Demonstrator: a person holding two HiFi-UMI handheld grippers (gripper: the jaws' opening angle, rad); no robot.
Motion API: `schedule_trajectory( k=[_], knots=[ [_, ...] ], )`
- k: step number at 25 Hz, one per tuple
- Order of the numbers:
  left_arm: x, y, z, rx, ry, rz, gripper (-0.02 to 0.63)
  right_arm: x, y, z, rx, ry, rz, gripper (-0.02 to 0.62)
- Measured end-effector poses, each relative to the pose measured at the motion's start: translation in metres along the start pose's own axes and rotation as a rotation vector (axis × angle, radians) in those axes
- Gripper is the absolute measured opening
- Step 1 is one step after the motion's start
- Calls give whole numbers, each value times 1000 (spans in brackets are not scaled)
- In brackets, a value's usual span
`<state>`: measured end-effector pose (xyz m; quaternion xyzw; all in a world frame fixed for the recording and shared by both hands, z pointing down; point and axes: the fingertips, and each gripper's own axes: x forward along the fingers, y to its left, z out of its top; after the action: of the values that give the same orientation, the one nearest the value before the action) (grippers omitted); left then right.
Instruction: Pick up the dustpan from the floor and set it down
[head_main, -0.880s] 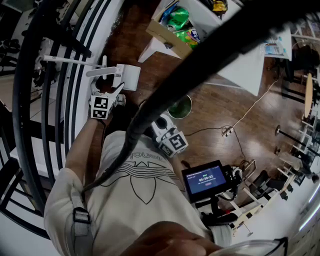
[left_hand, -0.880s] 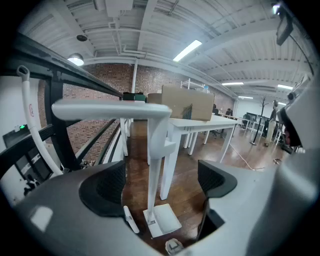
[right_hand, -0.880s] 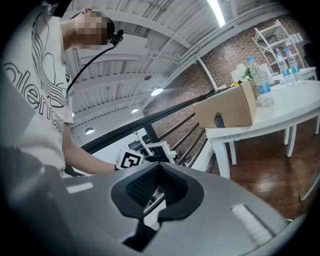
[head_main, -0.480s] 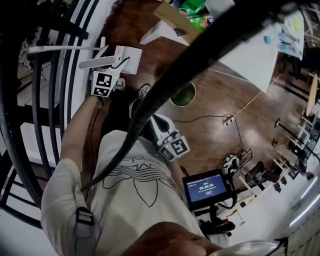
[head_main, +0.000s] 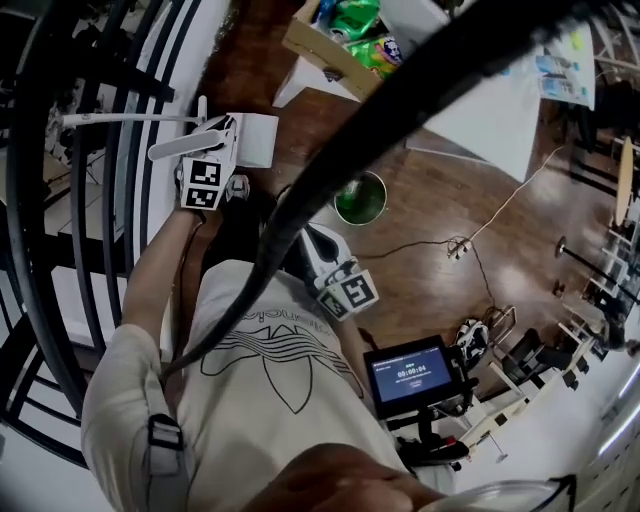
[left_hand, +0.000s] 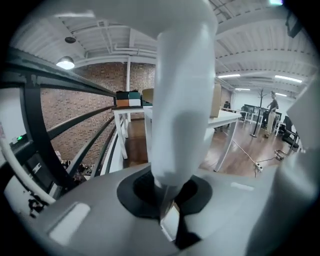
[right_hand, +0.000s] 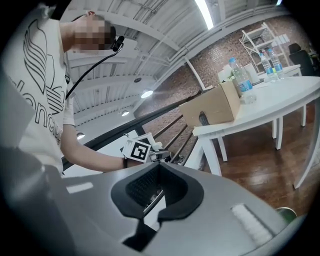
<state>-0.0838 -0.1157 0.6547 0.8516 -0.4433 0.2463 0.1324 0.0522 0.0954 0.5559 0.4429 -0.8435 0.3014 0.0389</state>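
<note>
The white dustpan (head_main: 258, 140) hangs off the floor by the black railing, its long white handle (head_main: 120, 120) reaching left across the bars. My left gripper (head_main: 222, 148) is shut on the dustpan. In the left gripper view its thick white handle (left_hand: 182, 100) rises straight out of the closed jaws of the left gripper (left_hand: 167, 210) and fills the middle. My right gripper (head_main: 318, 243) hangs low in front of the person's torso, away from the dustpan. In its own view the right gripper (right_hand: 155, 197) is shut with nothing in it, and the left gripper's marker cube (right_hand: 137, 148) shows beyond.
A black railing (head_main: 110, 220) runs down the left side. A green bucket (head_main: 360, 198) stands on the wooden floor, near a white table (head_main: 490, 110) and a cardboard box (head_main: 335, 55) of snack bags. A cable (head_main: 470, 240) crosses the floor; a tripod with a screen (head_main: 412, 372) stands at lower right.
The left gripper has moved a little up the picture with the dustpan still held in it. The right gripper has stayed in front of the torso.
</note>
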Motion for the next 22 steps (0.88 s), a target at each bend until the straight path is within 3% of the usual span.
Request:
schedule_trajectory(
  k=[7,14,22],
  knots=[
    [-73,-21,75,-31,-37,34,48,-2,-2,56,-84,-103,91,2],
    [-122,-59,118,-18,-58,32,48,-4,-1,94,-136,-145,174,2],
    [-146,-64,124,-46,-94,45,48,10,10,101,-213,-128,205,2]
  ],
)
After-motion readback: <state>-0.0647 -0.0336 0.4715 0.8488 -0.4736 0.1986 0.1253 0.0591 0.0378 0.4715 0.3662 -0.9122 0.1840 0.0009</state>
